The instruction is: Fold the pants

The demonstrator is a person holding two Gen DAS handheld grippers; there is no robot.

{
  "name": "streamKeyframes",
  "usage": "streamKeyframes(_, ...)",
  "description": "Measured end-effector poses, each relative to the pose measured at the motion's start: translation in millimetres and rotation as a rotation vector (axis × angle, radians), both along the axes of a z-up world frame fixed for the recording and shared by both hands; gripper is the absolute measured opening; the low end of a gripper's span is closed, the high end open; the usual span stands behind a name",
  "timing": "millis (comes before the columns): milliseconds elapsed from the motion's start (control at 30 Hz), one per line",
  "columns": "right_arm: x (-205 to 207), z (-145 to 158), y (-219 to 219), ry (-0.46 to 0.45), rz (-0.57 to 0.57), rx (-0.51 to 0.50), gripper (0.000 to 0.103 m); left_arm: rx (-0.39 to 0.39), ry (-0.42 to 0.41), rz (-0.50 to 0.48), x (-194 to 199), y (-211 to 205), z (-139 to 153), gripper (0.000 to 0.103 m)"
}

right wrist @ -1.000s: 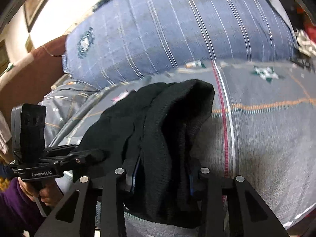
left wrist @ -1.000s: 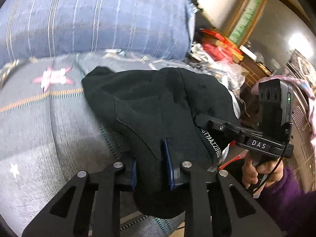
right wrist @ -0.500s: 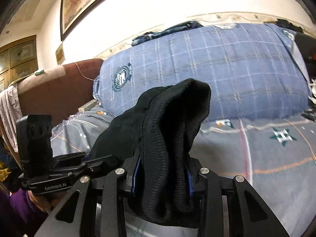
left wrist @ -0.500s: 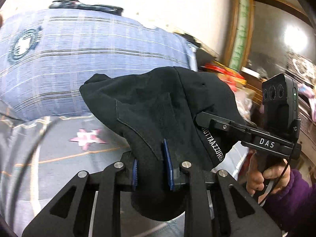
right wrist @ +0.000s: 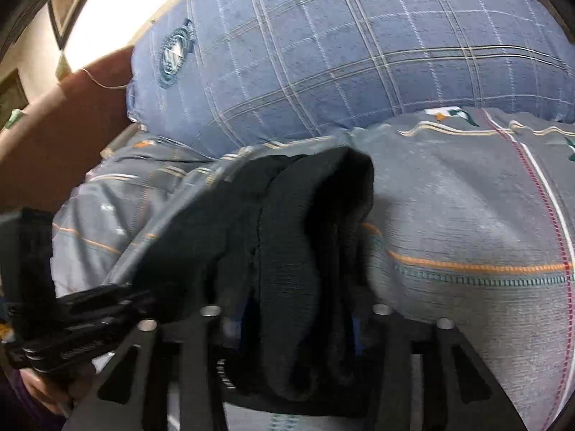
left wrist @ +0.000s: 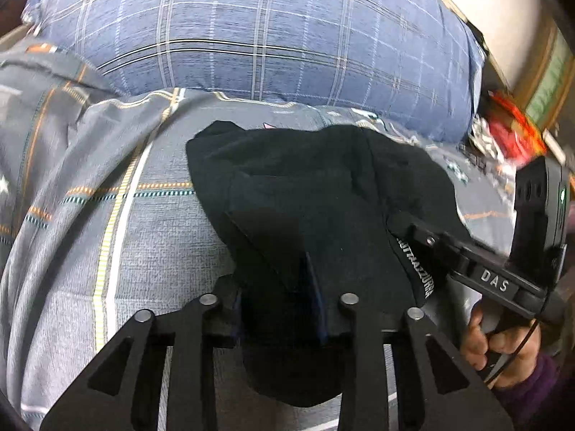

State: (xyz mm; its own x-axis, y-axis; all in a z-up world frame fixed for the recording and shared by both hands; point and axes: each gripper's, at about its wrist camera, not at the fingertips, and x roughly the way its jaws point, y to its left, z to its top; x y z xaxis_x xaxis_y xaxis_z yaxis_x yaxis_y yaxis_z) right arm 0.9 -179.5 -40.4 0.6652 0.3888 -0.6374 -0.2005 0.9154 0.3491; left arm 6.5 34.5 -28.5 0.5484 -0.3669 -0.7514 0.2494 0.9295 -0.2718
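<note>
Pants [left wrist: 309,194] lowered toward bedspread [left wrist: 107,237]; left hand-held gripper [left wrist: 278,309], right hand-held gripper [right wrist: 291,327] both clamped on pants.

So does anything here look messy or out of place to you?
The black pants aren't flat: they hang bunched in thick layers from both tongs, left tongs and right tongs. The grey bedspread beneath is rumpled near the blue plaid pillow. Nothing looks torn or spilled.

Pants [left wrist: 309,194] bunched on bedspread [left wrist: 151,244] — pillow [left wrist: 251,36] behind.
</note>
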Motion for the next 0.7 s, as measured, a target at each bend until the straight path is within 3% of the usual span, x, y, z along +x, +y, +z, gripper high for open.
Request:
streamKeyframes(100,-7.7,7.7,-13.3,-0.028,-0.018,0.029,0.054,0.065,-0.053,0.023,-5.2,-1.9,6.6,0.040)
streamKeyframes(200,-20.7,18.5,-22.8,-0.095,-0.068,0.010,0.056,0.150,-0.158,0.063,-14.2,-6.4,19.1,0.052)
streamKeyframes(333,-45.3,42.5,-16.6,-0.296,-0.086,-0.113,0.057,0.207,-0.263,0.119,-19.9,-7.1,29.5,0.066)
streamKeyframes(433,-53.2,52.4,4.7,-0.394,-0.023,-0.164,0.052,0.265,-0.249,0.099,-14.1,-14.7,20.1,0.071)
streamKeyframes(500,-47.8,47.7,20.2,-0.377,0.023,-0.211,0.044,0.303,-0.226,0.080,-12.5,-20.3,10.8,0.071)
streamKeyframes(633,-18.7,12.5,38.4,-0.182,0.062,-0.297,0.045,0.343,-0.185,0.053,-8.9,-23.9,-2.5,0.071)
streamKeyframes(700,-17.8,6.8,37.5,-0.171,0.068,-0.296,0.047,0.327,-0.177,0.059,-11.4,-21.2,-0.5,0.072)
